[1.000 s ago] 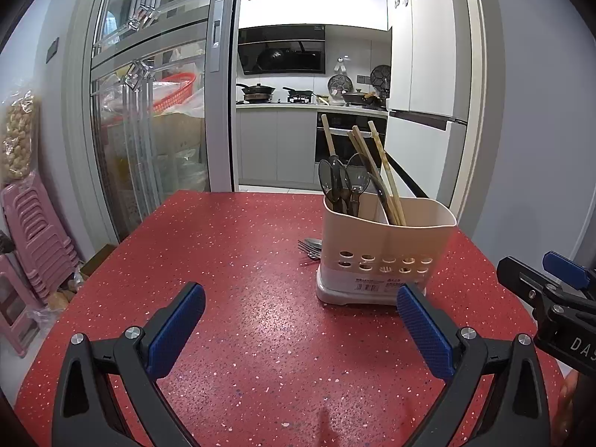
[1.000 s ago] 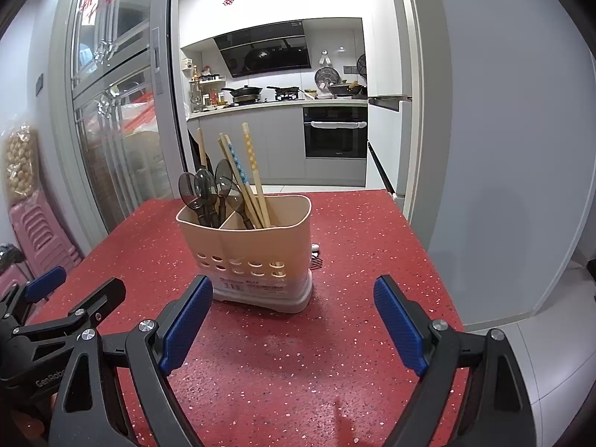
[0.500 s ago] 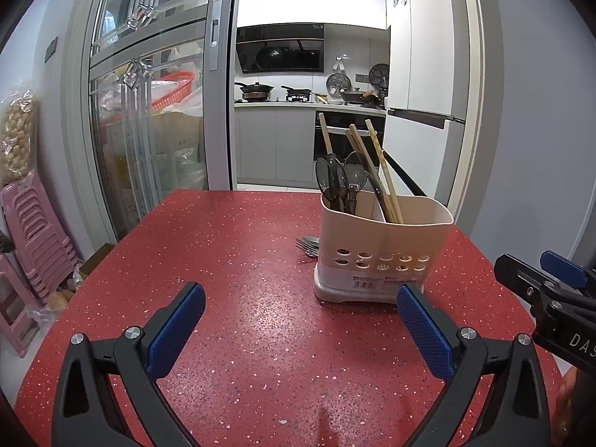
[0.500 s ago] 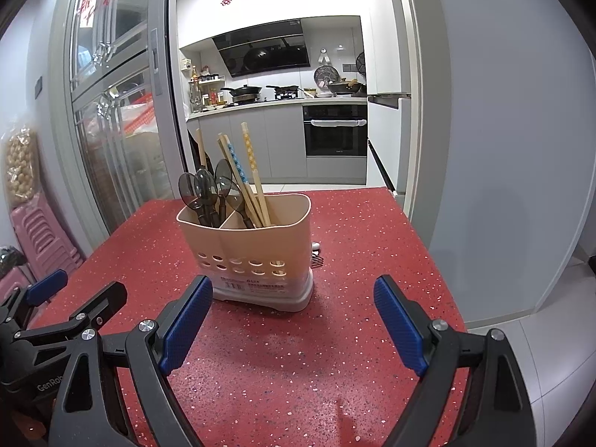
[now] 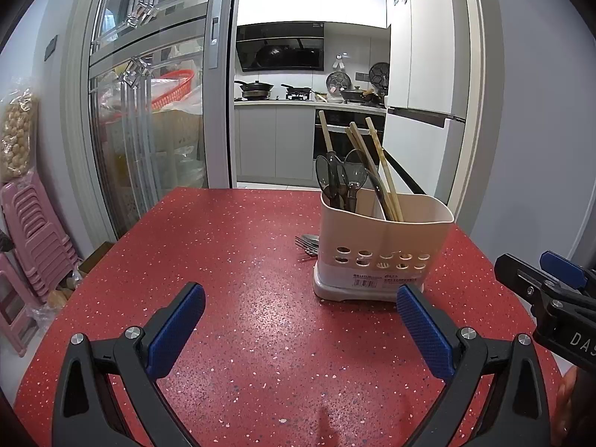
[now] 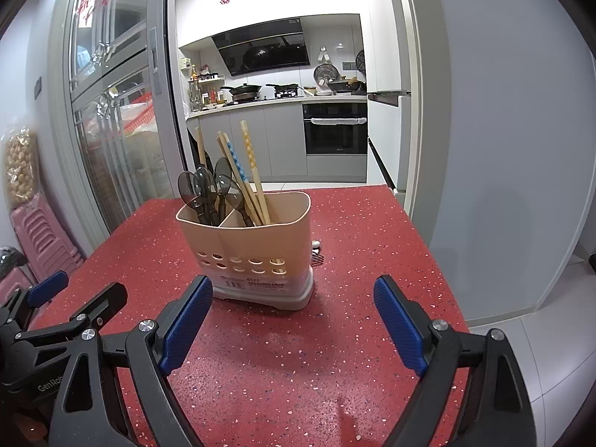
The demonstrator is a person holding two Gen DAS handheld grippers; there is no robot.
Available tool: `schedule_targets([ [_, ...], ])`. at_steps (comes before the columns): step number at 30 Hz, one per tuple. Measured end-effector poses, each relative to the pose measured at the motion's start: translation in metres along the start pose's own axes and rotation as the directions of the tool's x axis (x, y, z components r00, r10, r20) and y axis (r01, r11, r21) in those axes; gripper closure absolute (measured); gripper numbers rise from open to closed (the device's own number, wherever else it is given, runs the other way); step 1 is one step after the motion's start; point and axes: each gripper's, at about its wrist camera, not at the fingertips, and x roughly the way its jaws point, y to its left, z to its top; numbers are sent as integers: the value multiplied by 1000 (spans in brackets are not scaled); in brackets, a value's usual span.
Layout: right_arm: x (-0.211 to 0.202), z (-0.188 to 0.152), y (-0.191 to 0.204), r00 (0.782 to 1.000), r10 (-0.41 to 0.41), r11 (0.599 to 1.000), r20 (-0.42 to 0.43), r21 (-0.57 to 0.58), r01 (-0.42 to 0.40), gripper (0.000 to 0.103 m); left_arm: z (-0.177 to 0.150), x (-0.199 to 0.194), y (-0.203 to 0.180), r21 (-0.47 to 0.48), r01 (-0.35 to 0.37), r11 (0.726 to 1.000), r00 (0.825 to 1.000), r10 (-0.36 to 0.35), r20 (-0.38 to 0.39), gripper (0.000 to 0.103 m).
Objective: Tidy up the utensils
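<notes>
Both tongs are spread wide with nothing between their pads. Left tongs (image 5: 301,320) show black plastic arms tipped with blue, cross-hatched rubber pads (image 5: 175,329), hovering low over the tabletop (image 5: 231,260); right tongs (image 6: 292,322) are of the same build and hover likewise, their left pad (image 6: 185,322) close to the foot of the utensil holder (image 6: 257,253).

That holder is a beige plastic caddy with rounded corners, a row of oval holes near its base, a white label below them and a divider splitting it into two compartments. It stands upright on the red, white-speckled stone tabletop, straight ahead of the right tongs and ahead and to the right of the left tongs, whose right pad sits near its lower front corner in the left wrist view.

Dark translucent spoons (image 6: 203,192) stand bowl-up in the left compartment, their long axes near vertical. Wooden chopsticks (image 6: 247,182), two with blue-and-yellow dotted ends, rise from the right compartment and lean up to the left. One more plain stick (image 5: 326,134) stands behind the spoons.

Metal forks (image 5: 307,244) lie flat on the tabletop behind the holder, tines pointing left in the left wrist view; they are mostly hidden by it.
</notes>
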Motion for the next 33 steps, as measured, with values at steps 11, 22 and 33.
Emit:
schedule_targets([
  [11, 1, -1, 1, 1000, 4, 1000, -3, 2, -4, 13, 0, 2, 1, -8, 0, 1000, 1000, -1, -4, 0],
  [22, 1, -1, 1, 1000, 4, 1000, -5, 1, -4, 13, 0, 1, 1, -9, 1, 1000, 1000, -1, -5, 0],
  [33, 1, -1, 1, 1000, 5, 1000, -6, 1, -5, 13, 1, 2, 0, -8, 1, 1000, 1000, -1, -7, 0],
])
